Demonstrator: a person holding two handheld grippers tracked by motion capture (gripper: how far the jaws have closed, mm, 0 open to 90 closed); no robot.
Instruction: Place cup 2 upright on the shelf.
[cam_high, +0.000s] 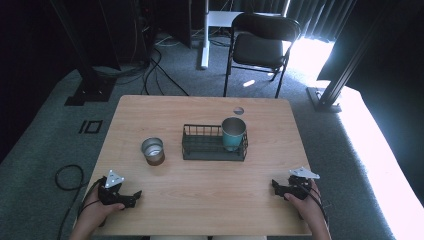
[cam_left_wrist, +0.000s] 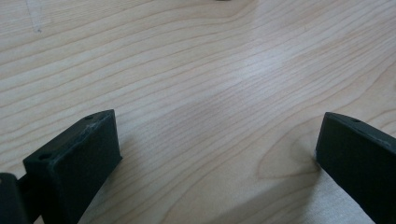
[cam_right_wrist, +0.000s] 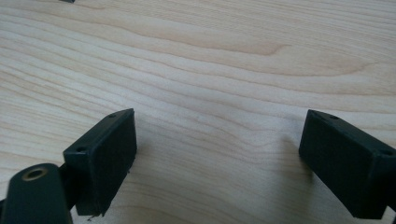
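Partly cut off, left gripper (cam_left_wrist: 217, 154) jaws

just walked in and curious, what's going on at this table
A person rests a left gripper and a right gripper on the near edge of the wooden table, both open and empty. A teal cup stands in the wire basket; a metal cup sits beside it, untouched.
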